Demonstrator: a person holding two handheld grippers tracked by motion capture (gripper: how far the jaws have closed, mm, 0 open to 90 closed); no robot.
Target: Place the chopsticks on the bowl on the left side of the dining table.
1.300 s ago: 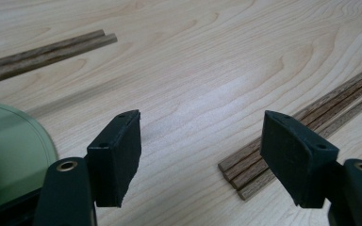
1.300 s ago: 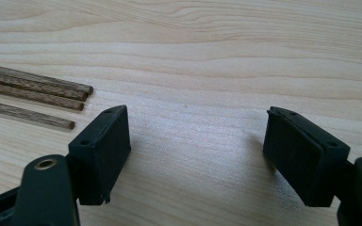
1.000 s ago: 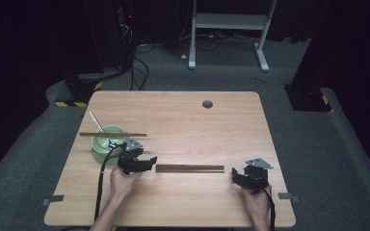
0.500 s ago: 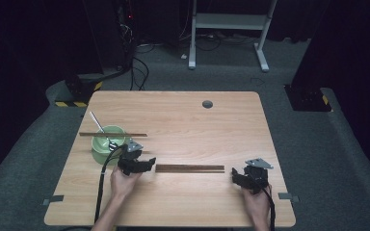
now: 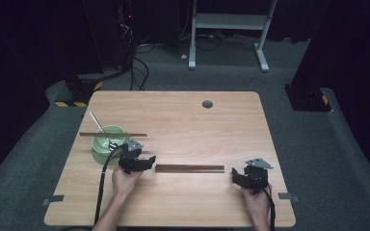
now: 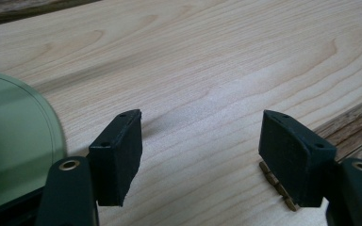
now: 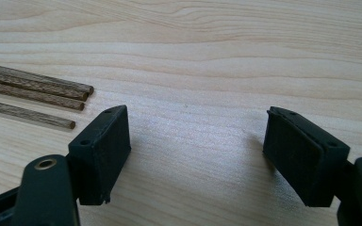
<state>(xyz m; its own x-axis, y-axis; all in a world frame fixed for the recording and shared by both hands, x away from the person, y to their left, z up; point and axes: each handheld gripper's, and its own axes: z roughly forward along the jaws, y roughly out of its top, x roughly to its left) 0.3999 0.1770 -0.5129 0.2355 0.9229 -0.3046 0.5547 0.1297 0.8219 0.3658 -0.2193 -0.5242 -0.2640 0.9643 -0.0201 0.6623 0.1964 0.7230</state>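
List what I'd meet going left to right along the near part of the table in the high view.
Green bowl → left gripper → bundle of dark wooden sticks → right gripper.

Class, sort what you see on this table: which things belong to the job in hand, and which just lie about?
In the job: wooden sticks; left gripper; right gripper, both open.
Lying about: green bowl; metal spoon; lone stick over the bowl.
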